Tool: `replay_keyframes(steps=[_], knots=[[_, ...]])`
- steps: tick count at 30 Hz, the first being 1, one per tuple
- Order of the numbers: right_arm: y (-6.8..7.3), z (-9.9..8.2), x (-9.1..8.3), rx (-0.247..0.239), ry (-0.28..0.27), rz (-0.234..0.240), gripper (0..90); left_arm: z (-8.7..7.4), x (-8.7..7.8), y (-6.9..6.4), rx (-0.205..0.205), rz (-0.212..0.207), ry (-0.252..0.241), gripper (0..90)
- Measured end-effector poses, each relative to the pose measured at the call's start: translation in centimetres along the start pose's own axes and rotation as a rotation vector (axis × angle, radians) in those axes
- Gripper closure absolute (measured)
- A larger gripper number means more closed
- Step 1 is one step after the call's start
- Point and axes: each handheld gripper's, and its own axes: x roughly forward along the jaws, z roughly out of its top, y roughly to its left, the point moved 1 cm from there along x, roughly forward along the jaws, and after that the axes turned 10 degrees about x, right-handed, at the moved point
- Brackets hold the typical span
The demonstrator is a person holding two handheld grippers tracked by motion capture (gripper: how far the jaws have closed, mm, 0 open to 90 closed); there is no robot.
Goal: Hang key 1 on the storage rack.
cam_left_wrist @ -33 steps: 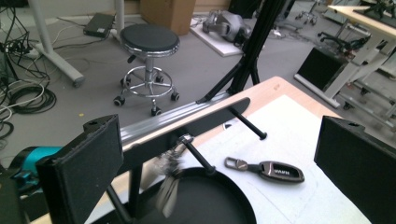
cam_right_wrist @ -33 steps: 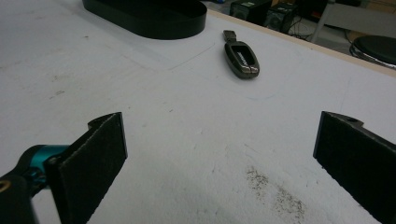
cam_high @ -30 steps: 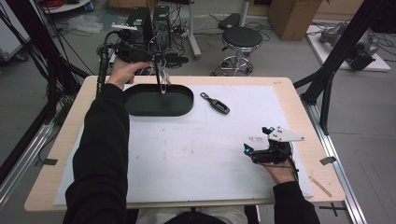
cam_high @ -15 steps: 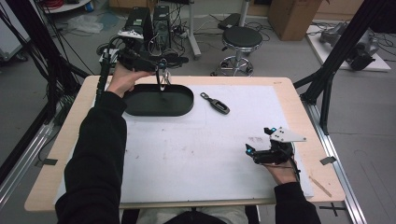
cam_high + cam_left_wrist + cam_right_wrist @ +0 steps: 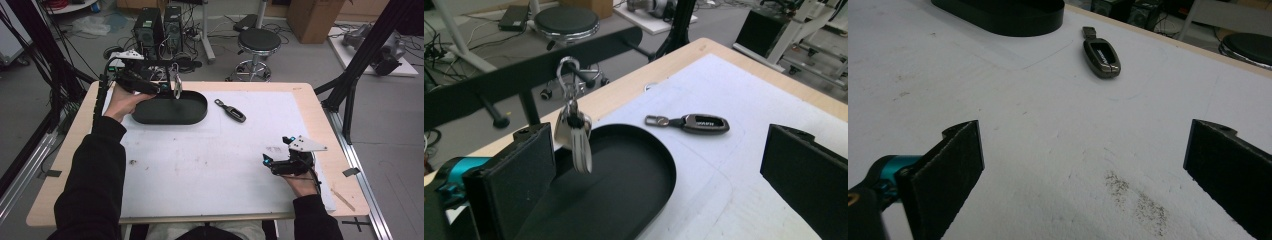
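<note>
Keys (image 5: 574, 135) hang in a small bunch from a silver carabiner clip (image 5: 565, 75), which is hooked over a black bar (image 5: 519, 75) above the far left part of the table (image 5: 310, 95). The bunch is pale and metallic, with one flat key blade hanging lowest and a dark piece near the top where the keys meet the ring. It dangles over the near left end of a black oval tray (image 5: 624, 185), not touching the tray floor as far as the left gripper view shows.

Counted out, there is one bunch of keys, one clip, one tray and one car key fob (image 5: 699, 123). The fob is dark grey with a short metal loop at one end, and it lies flat on the white sheet (image 5: 200, 165) just beside the tray's right end, apart from it.

Two grippers are in use. The left gripper (image 5: 167, 87) is held up at the tray's far left edge, close to the hanging bunch; its jaws stand wide apart with nothing between them, the keys hanging just beyond the left jaw. The right gripper (image 5: 270, 162) rests low over the white sheet near the table's right front, well apart from the tray and the fob. Its jaws are also spread wide and hold nothing, with bare sheet and a faint grey smudge (image 5: 1138, 200) between them.
</note>
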Motion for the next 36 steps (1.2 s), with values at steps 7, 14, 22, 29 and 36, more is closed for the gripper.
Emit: replay_keyframes(steps=[7,14,22,29,36], knots=[[-0.1,0.0,0.1,-0.002,0.003,-0.001,1.8,-1.5,-1.1,-0.8,0.001,0.002,0.009,1.7],[-0.1,0.0,0.1,0.001,0.009,-0.002,1.8,-3.2,-1.8,-1.6,0.010,0.009,0.049,1.7],[-0.2,-0.1,0.3,0.003,0.020,-0.007,1.9,-5.1,-2.4,-2.3,-0.004,0.007,0.066,1.7],[-0.1,-0.2,0.4,0.004,0.031,-0.008,1.8,-7.4,-3.0,-2.8,-0.024,0.006,0.089,1.7],[-0.2,-0.2,0.6,0.007,0.042,-0.012,1.8,-8.7,-4.1,-3.1,-0.056,0.000,0.069,1.7]])
